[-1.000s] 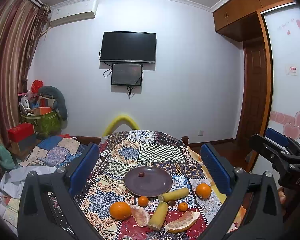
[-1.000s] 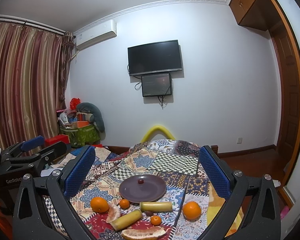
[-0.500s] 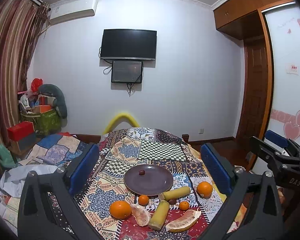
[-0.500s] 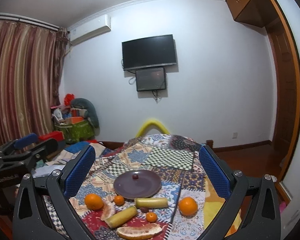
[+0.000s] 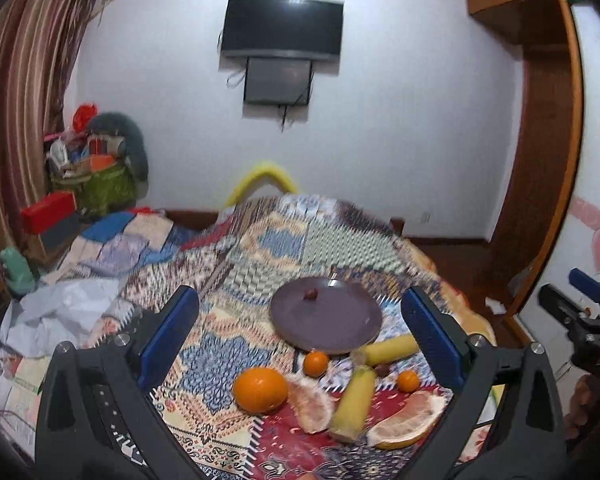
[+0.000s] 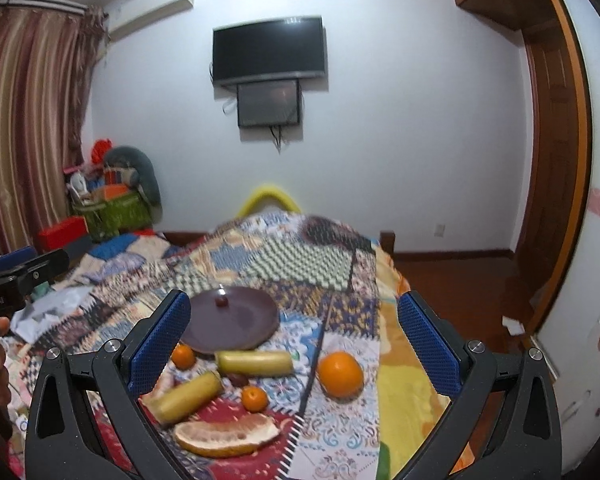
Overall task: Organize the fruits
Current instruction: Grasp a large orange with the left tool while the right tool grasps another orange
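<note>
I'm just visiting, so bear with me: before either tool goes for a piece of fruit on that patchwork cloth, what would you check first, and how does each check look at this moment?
1. Left tool open, nothing held: ok.
2. Right tool open, nothing held: ok.
3. Plate has room, with only one small dark fruit on it: ok.
4. Large orange lies apart from other fruit, free to grasp: ok.
5. Pomelo slice touches the other large orange, so it is crowded: not ok.
6. Picture sharp enough to aim: not ok, both views are blurred.
</note>
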Tool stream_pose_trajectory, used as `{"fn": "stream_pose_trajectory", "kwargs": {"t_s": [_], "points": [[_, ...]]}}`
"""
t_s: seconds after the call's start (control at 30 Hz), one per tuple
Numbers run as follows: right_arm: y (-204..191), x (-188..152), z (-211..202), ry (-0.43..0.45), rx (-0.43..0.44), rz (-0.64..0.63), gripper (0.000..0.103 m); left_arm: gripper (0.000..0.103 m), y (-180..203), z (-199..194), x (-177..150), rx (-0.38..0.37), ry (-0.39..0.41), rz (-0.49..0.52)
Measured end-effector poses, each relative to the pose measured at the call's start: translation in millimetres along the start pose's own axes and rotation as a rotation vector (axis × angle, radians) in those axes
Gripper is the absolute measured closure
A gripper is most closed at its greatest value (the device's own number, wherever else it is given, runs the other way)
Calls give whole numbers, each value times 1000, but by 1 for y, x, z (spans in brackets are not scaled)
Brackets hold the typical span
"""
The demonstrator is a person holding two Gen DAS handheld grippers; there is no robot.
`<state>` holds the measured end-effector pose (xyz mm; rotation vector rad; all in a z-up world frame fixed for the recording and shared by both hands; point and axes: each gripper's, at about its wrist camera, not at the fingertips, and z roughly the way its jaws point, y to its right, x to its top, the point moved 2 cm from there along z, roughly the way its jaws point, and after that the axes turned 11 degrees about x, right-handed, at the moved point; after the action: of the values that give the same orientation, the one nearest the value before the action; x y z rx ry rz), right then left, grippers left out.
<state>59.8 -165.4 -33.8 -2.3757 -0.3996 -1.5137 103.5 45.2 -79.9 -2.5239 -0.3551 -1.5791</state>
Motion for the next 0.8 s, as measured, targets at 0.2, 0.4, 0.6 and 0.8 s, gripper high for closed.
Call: {"fn": "stream_pose_trajectory", "kwargs": {"t_s": [0.2,0.4,0.6,0.8], "points": [[24,-16,24,-111,-14,53,0,7,-6,56,-25,38,-142,28],[44,-31,50,-214,-45,90,0,7,-10,92,-50,46,-246,50],[61,-47,74,-296,-62,120,0,7,-13,123,-71,75,-342,74],[73,-61,94,-351,-43,144,0,7,-14,147,-90,62,-421,60]]}}
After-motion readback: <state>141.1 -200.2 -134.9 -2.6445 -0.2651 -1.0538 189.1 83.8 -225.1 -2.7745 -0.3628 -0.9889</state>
